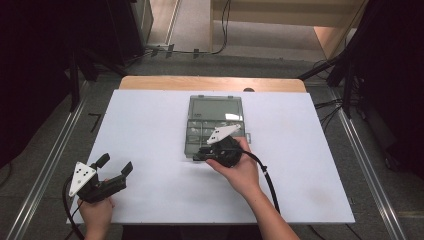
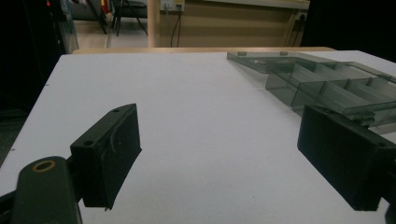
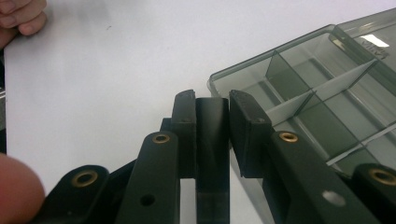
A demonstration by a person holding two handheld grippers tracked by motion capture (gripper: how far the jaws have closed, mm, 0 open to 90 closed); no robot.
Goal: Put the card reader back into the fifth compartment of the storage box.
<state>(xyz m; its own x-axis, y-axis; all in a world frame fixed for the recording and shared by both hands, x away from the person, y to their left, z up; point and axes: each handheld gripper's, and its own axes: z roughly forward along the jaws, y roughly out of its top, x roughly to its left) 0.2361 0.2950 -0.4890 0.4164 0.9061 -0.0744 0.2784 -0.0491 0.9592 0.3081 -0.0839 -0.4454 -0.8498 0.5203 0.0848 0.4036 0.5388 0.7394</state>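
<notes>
Near bottom left of the high view, the left gripper (image 1: 114,167) is sitting low over the white table (image 1: 150,125), jaws spread wide, nothing between them; the person's left hand (image 1: 96,212) is wrapping its handle. In the left gripper view its jaws are framing bare tabletop, with the box (image 2: 327,84) lying off to the upper right, well apart.

Center of the high view, the right gripper (image 1: 200,154) is working at the box's (image 1: 215,125) near left corner, the right hand (image 1: 240,170) behind it. In the right gripper view the right gripper (image 3: 212,116) is clenching a dark flat piece (image 3: 212,140) standing between its jaws, right at the box's (image 3: 327,84) near edge. It is probably the latch tab or part of the front wall, but I cannot tell which.

The box is running long axis away from the person, lid lying open flat on the far side. The right hand is clearly nearer, so any coming move is likely hinging on it.

Compartments with clear dividers are looking empty in the gripper views. The high view is showing small pale bits inside, too small to name.
</notes>
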